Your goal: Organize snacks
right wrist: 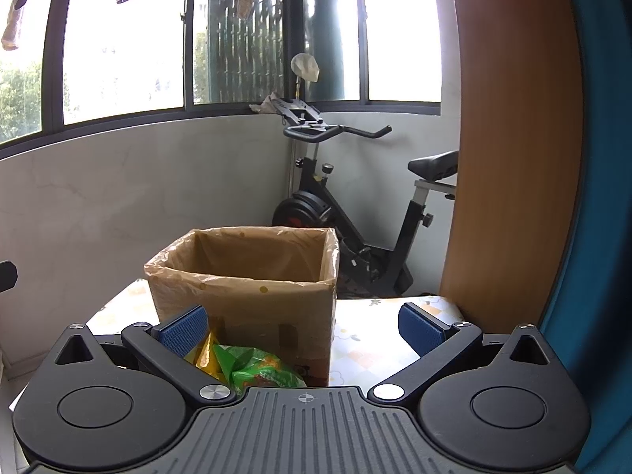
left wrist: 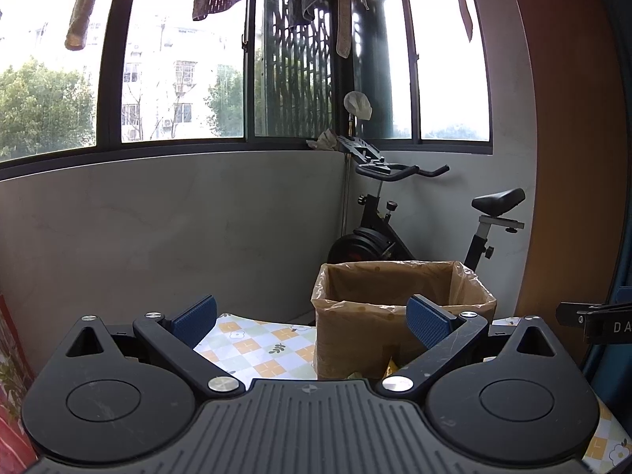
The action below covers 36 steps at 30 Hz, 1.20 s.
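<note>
A cardboard box (right wrist: 245,308) lined with a clear plastic bag stands open on a table with a checked flower cloth (left wrist: 256,347). It also shows in the left wrist view (left wrist: 355,339). A green snack bag (right wrist: 256,367) and a yellow snack bag (right wrist: 205,355) lie on the table in front of the box, just below my right gripper (right wrist: 302,328). A bit of the yellow bag (left wrist: 392,367) shows in the left wrist view. My right gripper is open and empty. My left gripper (left wrist: 312,322) is open and empty, to the left of the box.
An exercise bike (right wrist: 355,205) stands on the floor behind the table. A grey low wall with windows runs along the back. A wooden panel (right wrist: 513,158) and a blue surface (right wrist: 592,197) stand at the right. Laundry hangs overhead.
</note>
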{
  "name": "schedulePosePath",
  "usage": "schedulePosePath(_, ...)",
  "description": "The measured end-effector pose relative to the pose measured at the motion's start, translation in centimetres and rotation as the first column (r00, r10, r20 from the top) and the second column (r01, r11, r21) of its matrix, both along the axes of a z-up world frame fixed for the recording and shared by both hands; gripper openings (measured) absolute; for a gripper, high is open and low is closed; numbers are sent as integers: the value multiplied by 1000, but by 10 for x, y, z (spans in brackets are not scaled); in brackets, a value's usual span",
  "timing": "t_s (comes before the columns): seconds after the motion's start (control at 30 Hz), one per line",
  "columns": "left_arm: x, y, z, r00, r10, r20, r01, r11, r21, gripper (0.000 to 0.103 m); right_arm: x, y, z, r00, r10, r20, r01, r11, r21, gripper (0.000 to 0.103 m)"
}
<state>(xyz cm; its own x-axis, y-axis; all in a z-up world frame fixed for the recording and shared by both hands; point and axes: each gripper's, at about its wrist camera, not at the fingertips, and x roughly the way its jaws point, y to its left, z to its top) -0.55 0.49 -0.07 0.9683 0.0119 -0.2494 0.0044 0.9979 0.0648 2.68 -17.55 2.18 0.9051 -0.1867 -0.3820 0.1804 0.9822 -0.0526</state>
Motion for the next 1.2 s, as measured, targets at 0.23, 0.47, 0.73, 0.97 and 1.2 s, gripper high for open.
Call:
schedulePosePath(0.23,-1,-4,-1,1000,0,1,0,1000,0,103,0,0,1,1000,-3,2,3,1000,-1,103)
schedulePosePath(0.47,-1,-7,-1,1000,0,-1,0,1000,0,103,1,0,0,1000,-1,-1,1,1000,1,103)
schedulePosePath(0.73,0,-7,-2,1000,-2,-4,2,1000,-3,103,1,-1,-1,1000,-2,-2,2,1000,1,103)
schedulePosePath(0.97,0,-5,-4,1000,-5,-11,5,1000,-10,103,2,-2,-1,1000,-4,-6,4,1000,2,103)
schedulePosePath(1.2,-1,-5,-4,1000,-6,-12,6,1000,-12,103,2,-2,-2,1000,-5,-7,5,1000,3,103)
